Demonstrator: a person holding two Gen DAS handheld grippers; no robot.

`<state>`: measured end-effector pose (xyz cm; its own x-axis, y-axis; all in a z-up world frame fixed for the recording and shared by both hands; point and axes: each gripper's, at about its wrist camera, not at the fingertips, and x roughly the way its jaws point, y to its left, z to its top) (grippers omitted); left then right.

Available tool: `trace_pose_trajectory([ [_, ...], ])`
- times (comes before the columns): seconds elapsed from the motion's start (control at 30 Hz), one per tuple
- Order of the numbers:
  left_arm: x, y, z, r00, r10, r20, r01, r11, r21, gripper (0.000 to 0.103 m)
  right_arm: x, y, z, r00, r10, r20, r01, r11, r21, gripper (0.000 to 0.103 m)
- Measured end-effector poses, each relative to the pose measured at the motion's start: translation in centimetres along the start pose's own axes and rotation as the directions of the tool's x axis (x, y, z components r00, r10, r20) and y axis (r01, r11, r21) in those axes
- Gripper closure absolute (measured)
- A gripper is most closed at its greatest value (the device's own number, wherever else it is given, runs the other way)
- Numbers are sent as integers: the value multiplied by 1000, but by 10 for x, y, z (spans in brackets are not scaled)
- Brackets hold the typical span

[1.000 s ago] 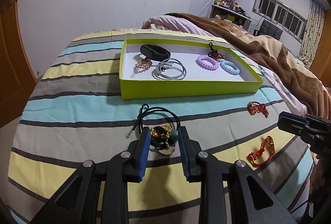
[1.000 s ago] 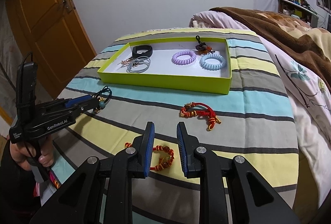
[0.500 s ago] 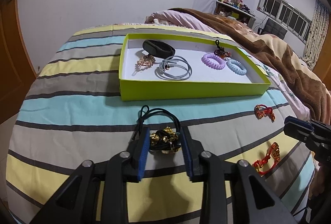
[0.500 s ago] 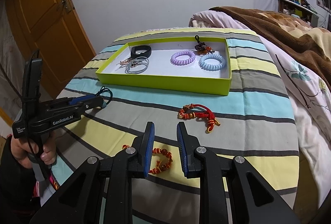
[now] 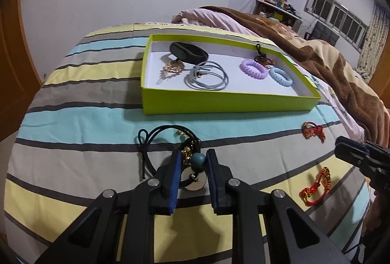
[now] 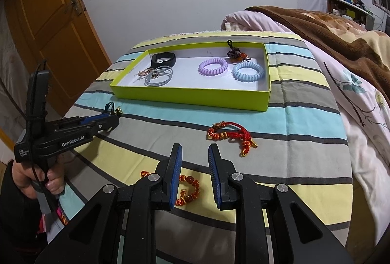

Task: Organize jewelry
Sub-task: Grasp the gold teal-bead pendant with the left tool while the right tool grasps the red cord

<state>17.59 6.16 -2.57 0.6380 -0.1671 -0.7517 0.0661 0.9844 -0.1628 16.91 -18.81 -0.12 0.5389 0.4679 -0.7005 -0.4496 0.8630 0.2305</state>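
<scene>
One green tray [image 5: 226,102] sits on our striped bed [image 5: 73,122], at twelve o'clock from both grippers. Inside it we count six pieces: a grey cord loop [image 5: 207,77] near the middle, a black band [image 5: 189,52] at the far left, a purple coil [image 5: 253,69] and a blue coil [image 5: 280,77] side by side at the right, a rose-gold chain [image 5: 171,68] just left of the loop, and a dark beaded charm [image 5: 262,58] behind the coils.

Outside the tray, a black cord necklace [image 5: 168,136] lies before it; our left gripper [image 5: 193,161] has just been narrowing, and its pads now pinch the necklace's teal bead [image 5: 197,159]. Our right gripper [image 6: 193,154] stands parted with nothing pinched; a red bead bracelet [image 6: 189,189] lies on the bed between and under its fingers. A red cord bracelet [image 6: 230,136] rests at one o'clock from that gripper.
</scene>
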Motion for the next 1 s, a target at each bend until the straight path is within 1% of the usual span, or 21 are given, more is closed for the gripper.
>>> trace_pose_trajectory([
  [0.17,-1,1,-1,1000,-24,3,24,1000,-9,81,1,0,0,1000,-2,-3,2,1000,1,80],
  [0.3,-5,-2,-1,1000,-21,19,21,1000,1,81,4,-1,-2,1000,-4,-9,4,1000,6,80],
  [0.4,-5,-3,-4,1000,-4,2,4,1000,7,81,3,0,-1,1000,-4,-6,4,1000,6,80],
  [0.5,-8,-1,-9,1000,-10,-5,10,1000,3,81,3,-1,-1,1000,-4,-4,4,1000,7,80],
  [0.6,-10,-4,-13,1000,8,-8,-8,1000,28,81,3,-2,-1,1000,-5,-4,5,1000,13,80],
  [0.7,-11,-13,-17,999,52,-3,-51,995,87,81,2,-2,-1,1000,-4,-2,4,1000,17,80],
  [0.8,-10,-20,-19,997,77,4,-76,989,130,82,1,-3,-2,1000,-4,3,4,1000,18,80],
  [1.0,-15,-18,-21,998,61,28,-64,991,116,83,-1,-10,-1,1000,-24,9,23,999,29,80],
])
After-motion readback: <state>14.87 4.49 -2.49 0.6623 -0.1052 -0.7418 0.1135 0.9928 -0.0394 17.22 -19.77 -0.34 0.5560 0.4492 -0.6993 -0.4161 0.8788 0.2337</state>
